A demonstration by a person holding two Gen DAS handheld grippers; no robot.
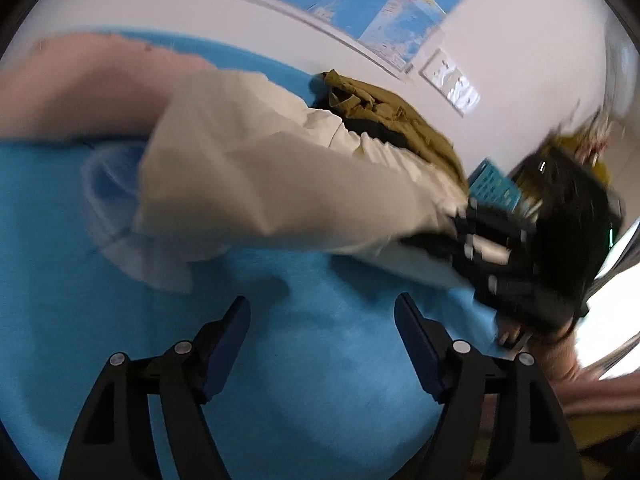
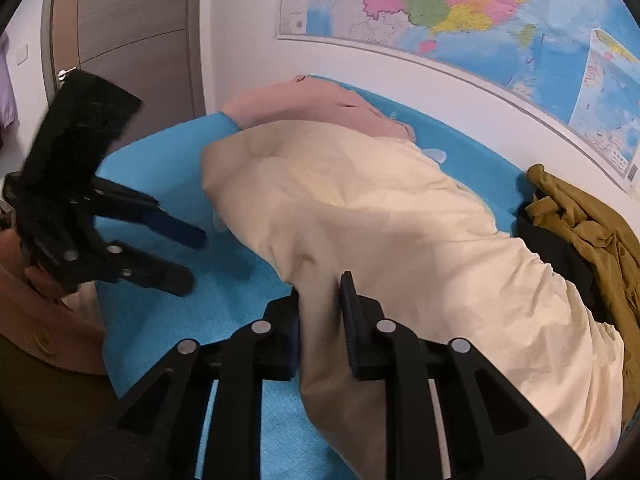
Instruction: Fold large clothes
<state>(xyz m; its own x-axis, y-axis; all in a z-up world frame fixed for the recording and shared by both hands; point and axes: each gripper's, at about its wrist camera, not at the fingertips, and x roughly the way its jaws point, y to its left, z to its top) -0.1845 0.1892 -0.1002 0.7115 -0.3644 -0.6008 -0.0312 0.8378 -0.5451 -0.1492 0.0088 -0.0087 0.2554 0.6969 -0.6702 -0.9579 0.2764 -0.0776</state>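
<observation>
A large cream garment lies crumpled across the blue sheet. My right gripper is shut on a raised fold at its near edge, and cloth fills the gap between the pads. The left wrist view, which is blurred, shows the same garment stretching from the right gripper toward the left. My left gripper is open over bare blue sheet with nothing between its fingers. It appears in the right wrist view too, as the left gripper just left of the garment.
A pink garment lies at the far end against the wall. An olive garment on dark cloth is piled at the right. A teal basket stands beyond the right gripper. A map hangs on the wall beside a door.
</observation>
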